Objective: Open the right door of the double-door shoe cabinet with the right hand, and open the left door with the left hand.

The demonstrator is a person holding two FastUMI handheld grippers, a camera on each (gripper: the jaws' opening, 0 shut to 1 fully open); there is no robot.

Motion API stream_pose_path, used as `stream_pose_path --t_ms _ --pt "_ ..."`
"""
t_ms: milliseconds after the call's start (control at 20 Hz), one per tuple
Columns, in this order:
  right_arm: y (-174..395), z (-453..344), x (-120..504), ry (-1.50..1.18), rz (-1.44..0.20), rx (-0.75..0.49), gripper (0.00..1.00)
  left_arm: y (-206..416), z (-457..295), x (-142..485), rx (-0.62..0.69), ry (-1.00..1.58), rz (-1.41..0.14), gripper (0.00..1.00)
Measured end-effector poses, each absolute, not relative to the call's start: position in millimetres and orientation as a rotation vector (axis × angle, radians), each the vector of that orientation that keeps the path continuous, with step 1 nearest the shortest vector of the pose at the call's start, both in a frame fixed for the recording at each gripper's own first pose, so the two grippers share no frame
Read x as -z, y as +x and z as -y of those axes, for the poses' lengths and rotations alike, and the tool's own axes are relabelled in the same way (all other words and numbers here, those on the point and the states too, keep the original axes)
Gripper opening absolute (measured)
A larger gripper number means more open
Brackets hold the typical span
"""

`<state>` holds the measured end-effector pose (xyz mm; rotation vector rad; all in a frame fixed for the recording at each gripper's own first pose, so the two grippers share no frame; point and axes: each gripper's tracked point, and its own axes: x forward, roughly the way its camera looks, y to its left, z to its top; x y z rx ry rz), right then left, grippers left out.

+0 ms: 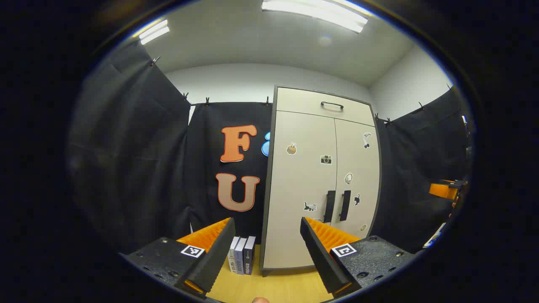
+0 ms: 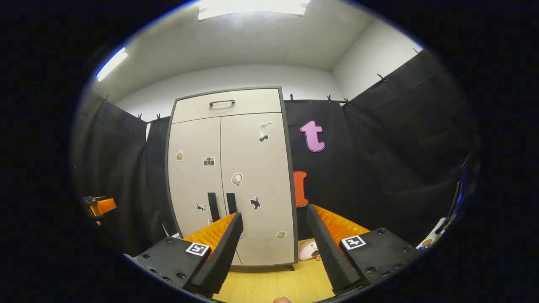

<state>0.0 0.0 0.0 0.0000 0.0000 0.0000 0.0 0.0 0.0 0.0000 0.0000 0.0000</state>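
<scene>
- Your left gripper (image 1: 266,248) is spread wide with nothing between its fingers, well short of the shoe cabinet (image 1: 320,181).
- Your right gripper (image 2: 276,248) is just as wide apart and empty, also well back from it.
- Both cabinet doors sit closed on the wooden surface (image 1: 273,286), the left handle (image 1: 329,206) and right handle (image 1: 345,205) side by side at the centre seam.
- Some books (image 1: 241,255) stand just left of the cabinet.

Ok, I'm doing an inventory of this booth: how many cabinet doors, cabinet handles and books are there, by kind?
Doors: 2
Handles: 3
Books: 3
Total: 8
</scene>
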Motion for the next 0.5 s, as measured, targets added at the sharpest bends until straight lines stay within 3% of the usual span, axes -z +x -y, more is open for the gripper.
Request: stream_pose_path --t_ms 500 --pt "-6.4 -1.1 -0.3 0.004 0.002 -0.010 0.98 -5.3 13.9 -3.1 0.030 0.006 0.012 0.94"
